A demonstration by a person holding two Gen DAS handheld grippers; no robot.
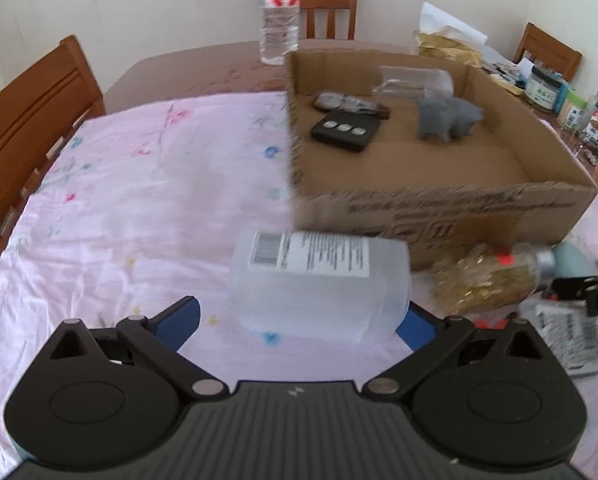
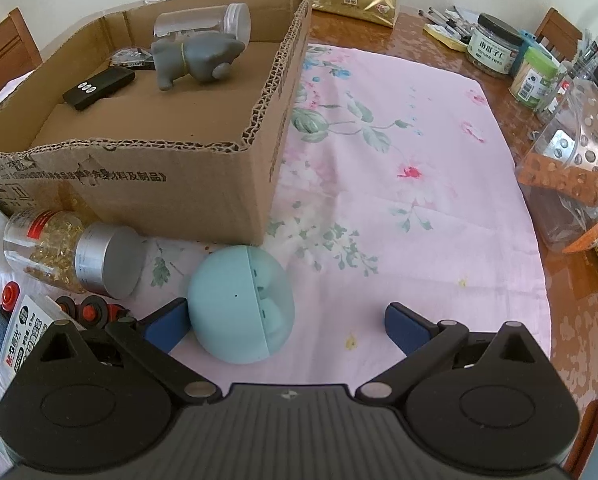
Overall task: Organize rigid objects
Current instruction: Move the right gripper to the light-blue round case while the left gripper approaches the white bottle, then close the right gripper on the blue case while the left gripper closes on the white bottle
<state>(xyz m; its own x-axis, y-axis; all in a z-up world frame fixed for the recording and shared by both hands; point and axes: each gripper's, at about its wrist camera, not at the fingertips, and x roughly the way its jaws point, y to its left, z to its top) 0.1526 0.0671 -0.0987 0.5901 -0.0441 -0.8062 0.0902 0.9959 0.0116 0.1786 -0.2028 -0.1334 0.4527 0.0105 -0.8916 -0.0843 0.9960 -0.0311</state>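
A cardboard box holds a grey toy animal, a black remote and a clear jar. A translucent white bottle lies on its side in front of the box, between the fingers of my open left gripper. My right gripper is open; a teal egg-shaped case lies by its left finger. A jar of golden capsules lies beside it.
A pink floral cloth covers the table. A water bottle stands behind the box. Jars, pens and a clear plastic box crowd the right edge. Small packets and red-black parts lie at left. Chairs surround the table.
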